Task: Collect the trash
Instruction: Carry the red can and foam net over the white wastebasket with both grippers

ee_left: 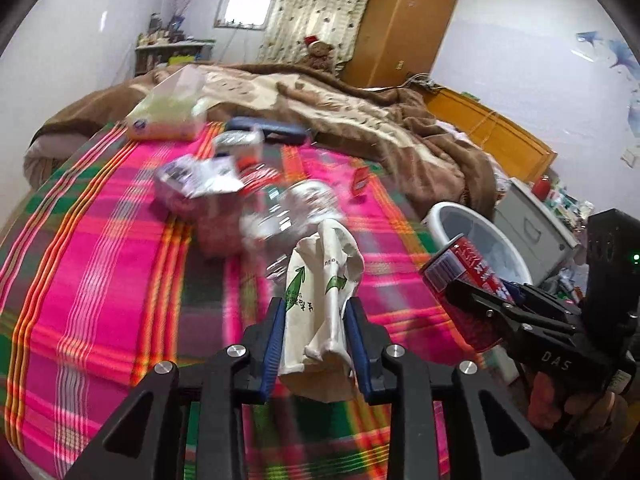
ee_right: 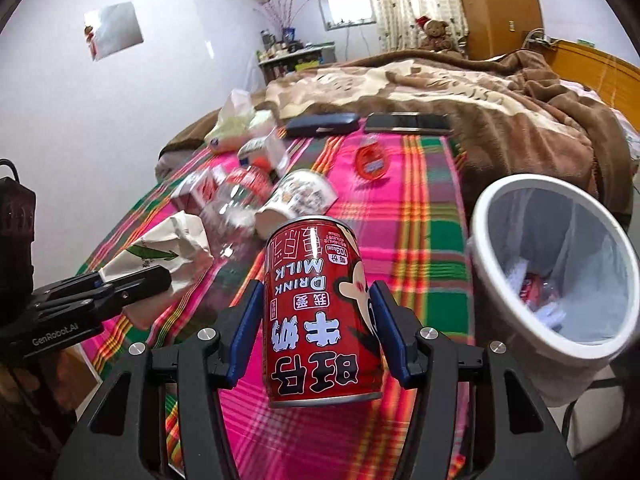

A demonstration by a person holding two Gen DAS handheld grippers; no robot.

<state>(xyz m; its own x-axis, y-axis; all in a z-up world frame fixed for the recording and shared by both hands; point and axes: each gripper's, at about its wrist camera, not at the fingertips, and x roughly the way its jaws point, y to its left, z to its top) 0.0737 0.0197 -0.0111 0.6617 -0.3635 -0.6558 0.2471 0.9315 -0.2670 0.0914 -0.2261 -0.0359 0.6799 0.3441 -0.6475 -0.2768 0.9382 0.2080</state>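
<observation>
Left tool (ee_left: 316, 312) pinching a crumpled paper bag (ee_left: 320, 300), right tool (ee_right: 316, 304) clamping a red milk can (ee_right: 320, 320), white bin (ee_right: 560, 264) standing just right of it, plaid bedsheet (ee_right: 432, 240) lying beneath both

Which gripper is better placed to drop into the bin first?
Right. The right gripper holds the red milk drink can with the white trash bin open just beside it. The left gripper, gripping a crumpled paper bag, sits farther from the bin.
</observation>
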